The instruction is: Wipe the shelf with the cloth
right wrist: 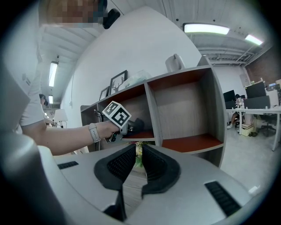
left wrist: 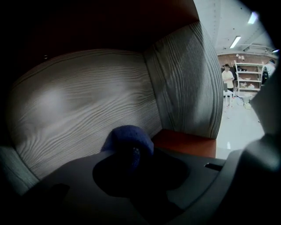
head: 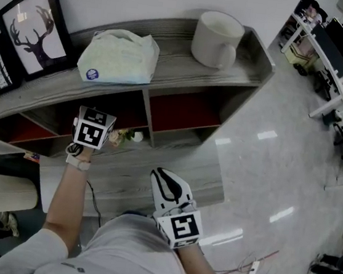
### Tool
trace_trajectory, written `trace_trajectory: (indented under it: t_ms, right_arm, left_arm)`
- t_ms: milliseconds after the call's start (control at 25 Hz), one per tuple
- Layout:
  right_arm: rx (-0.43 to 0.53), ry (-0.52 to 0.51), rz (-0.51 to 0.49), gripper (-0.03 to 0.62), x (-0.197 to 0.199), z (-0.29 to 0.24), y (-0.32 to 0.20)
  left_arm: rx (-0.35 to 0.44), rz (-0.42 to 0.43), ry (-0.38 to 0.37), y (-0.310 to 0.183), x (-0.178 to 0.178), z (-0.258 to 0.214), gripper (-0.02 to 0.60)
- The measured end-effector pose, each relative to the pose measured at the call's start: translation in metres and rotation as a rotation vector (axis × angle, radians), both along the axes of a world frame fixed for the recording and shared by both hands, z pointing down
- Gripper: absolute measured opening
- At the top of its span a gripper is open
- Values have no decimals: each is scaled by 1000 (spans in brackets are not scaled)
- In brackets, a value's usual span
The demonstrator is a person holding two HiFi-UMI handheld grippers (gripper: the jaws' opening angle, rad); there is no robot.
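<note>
Left tongs (left wrist: pixel 127 160) clenched on blue cloth (left wrist: pixel 128 137), reaching inside shelf (head: pixel 186 64) compartment, cloth close by grey wood wall. Right tongs (right wrist: pixel 138 159) closed, empty, held near person, outside shelf.

Wooden shelf (head: pixel 175 56) bearing mug (head: pixel 216 39), packet (head: pixel 119 55)

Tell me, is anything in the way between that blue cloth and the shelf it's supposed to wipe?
Nothing visible is in the way. The left gripper holds the blue cloth inside the shelf compartment, close up to the grey wood back panel. The red shelf floor beside it looks bare.
</note>
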State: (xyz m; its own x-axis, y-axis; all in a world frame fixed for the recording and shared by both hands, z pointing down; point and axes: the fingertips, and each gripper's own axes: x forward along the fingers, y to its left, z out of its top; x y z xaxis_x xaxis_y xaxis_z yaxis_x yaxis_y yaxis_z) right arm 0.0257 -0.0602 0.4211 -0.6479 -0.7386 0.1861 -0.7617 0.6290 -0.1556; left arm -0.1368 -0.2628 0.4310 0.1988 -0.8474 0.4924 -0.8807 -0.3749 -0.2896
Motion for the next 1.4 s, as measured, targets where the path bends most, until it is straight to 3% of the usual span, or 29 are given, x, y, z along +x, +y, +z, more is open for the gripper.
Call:
trace_trajectory:
  t_ms: [320,440,720,1120,1400]
  right_arm:
    - [6,-2,-109,52,-33,0,1]
    - [8,3,-152,54,-46,1,2]
    - [17,4,-199,54,-61,-1,5]
    - [18,5,-118,52,-28,0,0]
    - [1,4,-43,54,-3,3,-1]
  left_arm:
    - [12,-177,-29,21,-89,3,127]
    - [45,-211,-53,28,-102,1,126]
    - [49,-218,-60,28,-103,1,126]
    - [86,-186,-95,33,-95,-1,126]
    - [127,-48,-74,28,-32,-16,126]
